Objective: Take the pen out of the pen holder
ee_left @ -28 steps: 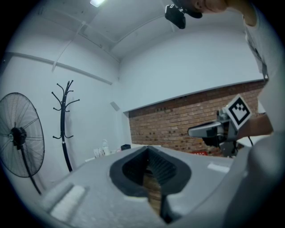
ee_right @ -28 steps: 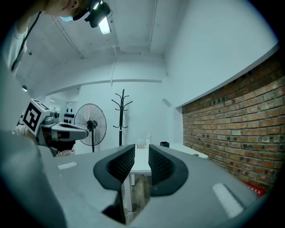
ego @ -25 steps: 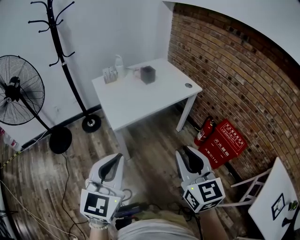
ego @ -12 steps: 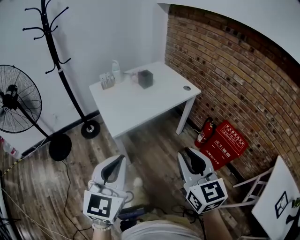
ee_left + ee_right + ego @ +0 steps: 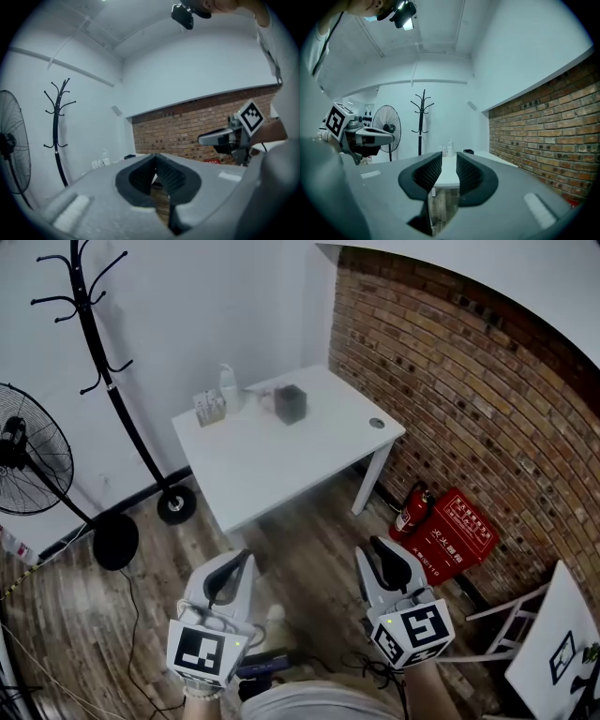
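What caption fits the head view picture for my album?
The left gripper and right gripper, both empty, point toward a white table with a dark pen holder.

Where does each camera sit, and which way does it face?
Head view: on the head, looking steeply down at table, left gripper and right gripper.
Left gripper view: on that gripper, along its shut jaws toward the brick wall; right gripper shows.
Right gripper view: on that gripper, past its parted jaws at the table; left gripper shows.
Shared: all show the coat rack.
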